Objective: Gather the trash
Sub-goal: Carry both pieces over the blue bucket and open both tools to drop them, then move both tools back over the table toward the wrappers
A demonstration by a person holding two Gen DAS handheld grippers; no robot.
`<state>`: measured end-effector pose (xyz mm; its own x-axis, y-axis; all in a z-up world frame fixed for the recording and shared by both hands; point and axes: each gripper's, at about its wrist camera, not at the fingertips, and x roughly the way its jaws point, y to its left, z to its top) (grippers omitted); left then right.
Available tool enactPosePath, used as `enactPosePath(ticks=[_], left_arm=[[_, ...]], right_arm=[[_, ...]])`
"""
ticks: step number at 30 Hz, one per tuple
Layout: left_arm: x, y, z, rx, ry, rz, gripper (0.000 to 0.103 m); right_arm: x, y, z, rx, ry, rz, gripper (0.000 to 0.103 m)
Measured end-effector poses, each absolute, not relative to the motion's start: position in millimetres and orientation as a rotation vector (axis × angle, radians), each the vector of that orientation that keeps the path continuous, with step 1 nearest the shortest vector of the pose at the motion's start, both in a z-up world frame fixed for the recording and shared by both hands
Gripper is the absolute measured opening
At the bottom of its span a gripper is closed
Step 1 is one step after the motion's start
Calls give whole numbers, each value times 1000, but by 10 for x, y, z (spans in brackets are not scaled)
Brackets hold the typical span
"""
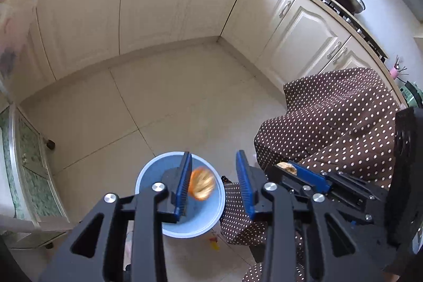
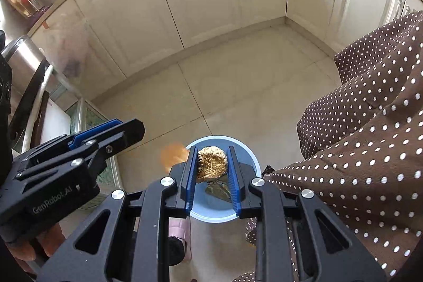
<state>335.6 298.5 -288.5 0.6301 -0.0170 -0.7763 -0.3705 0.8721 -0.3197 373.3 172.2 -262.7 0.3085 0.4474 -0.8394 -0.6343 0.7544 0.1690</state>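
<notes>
An orange peel (image 1: pixel 202 183), blurred and in mid-air, hangs over the blue bin (image 1: pixel 148 176) on the tiled floor (image 1: pixel 158 102). The left gripper (image 1: pixel 214 184) stands part open with nothing between its pads. The right gripper (image 2: pixel 212 171) clamps a brown, crumpled lump (image 2: pixel 212 161) above the bin. Cabinets (image 1: pixel 132 4) stand well apart; a dotted garment (image 2: pixel 370 136) hangs just beside.

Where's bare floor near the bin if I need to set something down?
Bare tiled floor runs from the blue bin to the cream cabinets. Crowded at the bin: both grippers overhead, polka-dot fabric on its right, a glass-fronted unit on its left.
</notes>
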Motion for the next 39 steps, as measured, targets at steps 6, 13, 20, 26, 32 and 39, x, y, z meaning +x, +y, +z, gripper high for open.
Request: enactPosePath(ticks=[6, 13, 20, 26, 32, 39], left_arm=[[3253, 3006, -2928, -511, 884, 220, 34], [3151, 3062, -2883, -521, 882, 250, 34], [3061, 3103, -2721, -522, 850, 278, 34], [2975, 3067, -2521, -529, 817, 268, 36], [2863, 2945, -2204, -507, 767, 248, 38], [2743, 2512, -1684, -452, 694, 156, 40]], right_arm=[[3709, 1758, -2664, -214, 1045, 730, 21], [3682, 1802, -2593, -202, 1029, 751, 21], [3720, 1827, -2425, -163, 978, 767, 22], [3697, 1776, -2201, -142, 914, 755, 40], [3554, 1543, -1891, -139, 846, 724, 40], [3272, 1005, -1332, -113, 711, 668, 42]])
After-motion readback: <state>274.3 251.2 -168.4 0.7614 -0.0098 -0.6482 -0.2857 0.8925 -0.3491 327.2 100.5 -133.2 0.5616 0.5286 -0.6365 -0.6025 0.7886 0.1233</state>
